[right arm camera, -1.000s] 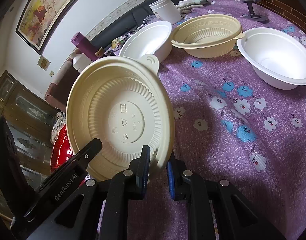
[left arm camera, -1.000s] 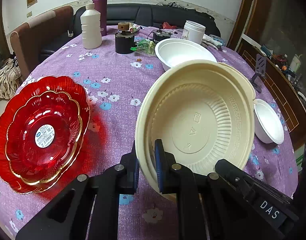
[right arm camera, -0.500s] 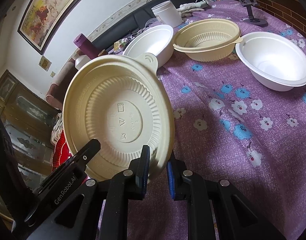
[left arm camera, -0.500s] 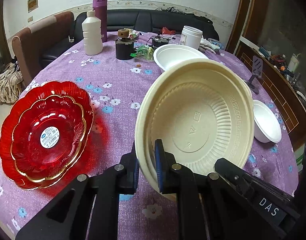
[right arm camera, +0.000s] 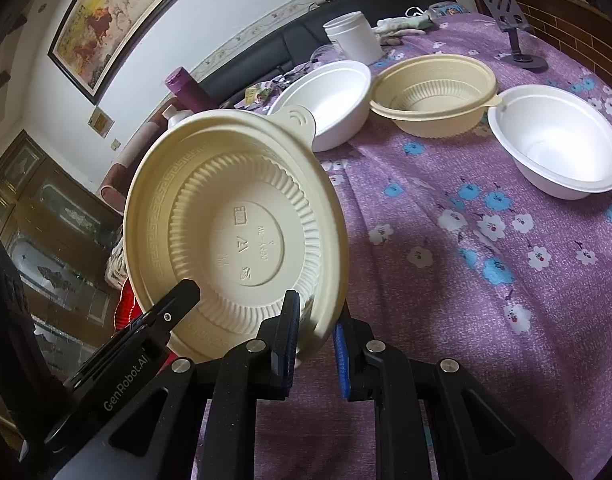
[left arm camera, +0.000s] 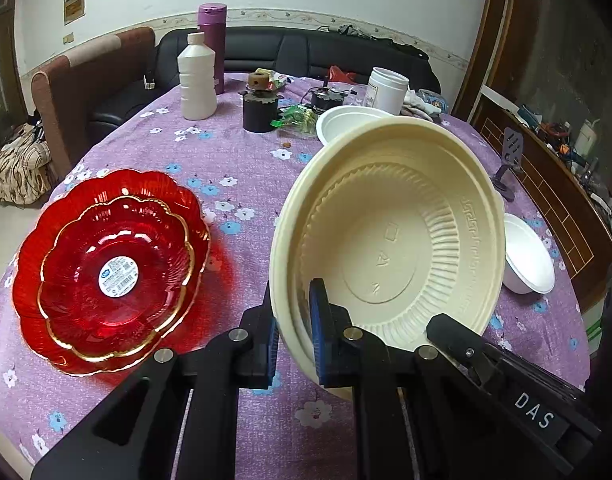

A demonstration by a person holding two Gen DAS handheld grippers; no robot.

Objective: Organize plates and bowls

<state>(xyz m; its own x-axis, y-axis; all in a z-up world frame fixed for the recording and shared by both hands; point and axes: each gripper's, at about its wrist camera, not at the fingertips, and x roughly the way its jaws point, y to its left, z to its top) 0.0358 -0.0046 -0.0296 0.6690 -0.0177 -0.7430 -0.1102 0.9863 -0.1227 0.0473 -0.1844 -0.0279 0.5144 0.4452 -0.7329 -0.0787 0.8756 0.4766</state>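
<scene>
Both grippers hold one cream plastic bowl (left arm camera: 390, 240) tilted above the purple table. My left gripper (left arm camera: 292, 336) is shut on its rim at one side. My right gripper (right arm camera: 316, 340) is shut on the rim of the same cream bowl (right arm camera: 234, 236) at the opposite side; each gripper's tip shows in the other's view. Two stacked red glass plates (left arm camera: 110, 268) lie at the left. A second cream bowl (right arm camera: 434, 92) sits between two white bowls (right arm camera: 330, 100) (right arm camera: 558, 144) on the table.
A white bottle (left arm camera: 197, 80), purple flask (left arm camera: 212, 44), dark pot (left arm camera: 260, 110), white jar (left arm camera: 387, 90) and clutter stand at the table's far side. A phone stand (right arm camera: 514, 32) is at the far right. A chair and black sofa stand behind the table.
Both grippers have lifted the cream bowl slightly and drawn back; the table objects look a little farther. Both grips are unchanged.
</scene>
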